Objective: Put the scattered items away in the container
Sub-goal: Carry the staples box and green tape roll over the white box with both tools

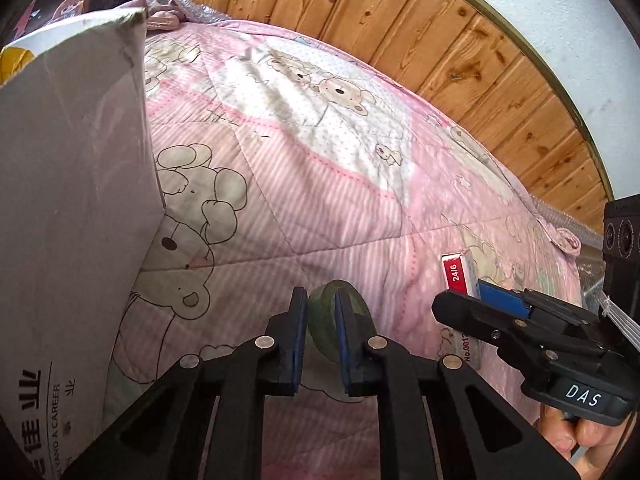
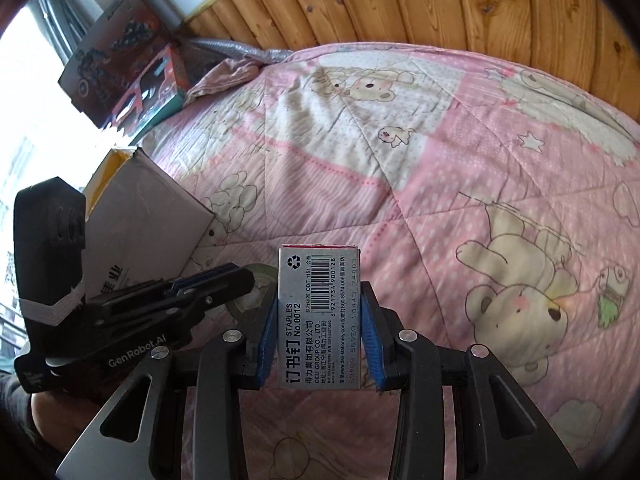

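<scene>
Above a pink quilted bed [image 2: 460,184], left tongs [image 1: 321,332] clamp a green tape roll [image 1: 324,320]; right tongs [image 2: 320,332] grip a staples box [image 2: 318,316], side by side

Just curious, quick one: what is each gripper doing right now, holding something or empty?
Left gripper: shut on a green tape roll.
Right gripper: shut on a box of staples.

Quilted cotton-like bedspread [image 2: 460,168], matt cardboard box [image 1: 72,184], glossy knotty wood panelling [image 1: 420,28], printed card staple box [image 2: 318,316]
</scene>
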Demonstrator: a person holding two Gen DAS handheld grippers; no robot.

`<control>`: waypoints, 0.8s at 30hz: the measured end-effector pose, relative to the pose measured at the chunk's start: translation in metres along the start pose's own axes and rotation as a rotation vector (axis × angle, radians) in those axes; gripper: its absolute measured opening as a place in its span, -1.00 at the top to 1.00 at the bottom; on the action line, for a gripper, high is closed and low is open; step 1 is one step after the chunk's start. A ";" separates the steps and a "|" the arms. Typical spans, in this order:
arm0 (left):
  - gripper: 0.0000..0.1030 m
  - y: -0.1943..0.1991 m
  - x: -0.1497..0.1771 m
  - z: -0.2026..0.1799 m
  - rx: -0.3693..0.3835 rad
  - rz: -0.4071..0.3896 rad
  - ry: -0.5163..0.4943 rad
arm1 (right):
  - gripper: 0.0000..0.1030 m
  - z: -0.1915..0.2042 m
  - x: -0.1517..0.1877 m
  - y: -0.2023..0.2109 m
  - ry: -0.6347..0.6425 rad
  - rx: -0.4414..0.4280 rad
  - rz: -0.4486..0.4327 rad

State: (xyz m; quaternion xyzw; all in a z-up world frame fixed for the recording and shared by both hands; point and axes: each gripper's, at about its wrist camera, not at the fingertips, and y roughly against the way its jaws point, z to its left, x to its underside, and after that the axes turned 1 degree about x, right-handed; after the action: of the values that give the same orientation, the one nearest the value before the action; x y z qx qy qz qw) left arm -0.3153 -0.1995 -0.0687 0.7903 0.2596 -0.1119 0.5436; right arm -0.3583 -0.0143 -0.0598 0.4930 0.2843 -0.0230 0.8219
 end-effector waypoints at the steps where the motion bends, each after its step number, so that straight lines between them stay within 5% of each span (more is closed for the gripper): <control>1: 0.72 0.005 0.003 -0.004 0.001 -0.003 -0.020 | 0.25 0.003 0.005 0.005 -0.019 0.012 -0.011; 14: 0.72 0.074 0.055 -0.027 0.050 -0.016 -0.176 | 0.25 0.031 0.095 0.052 -0.247 0.047 -0.063; 24: 0.72 0.140 0.111 -0.036 0.093 -0.020 -0.267 | 0.25 0.078 0.161 0.080 -0.263 0.103 -0.066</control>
State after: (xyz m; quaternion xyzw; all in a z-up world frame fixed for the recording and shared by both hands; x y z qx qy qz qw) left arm -0.1512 -0.1726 0.0061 0.7901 0.1876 -0.2333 0.5349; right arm -0.1627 0.0015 -0.0472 0.5176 0.1886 -0.1289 0.8246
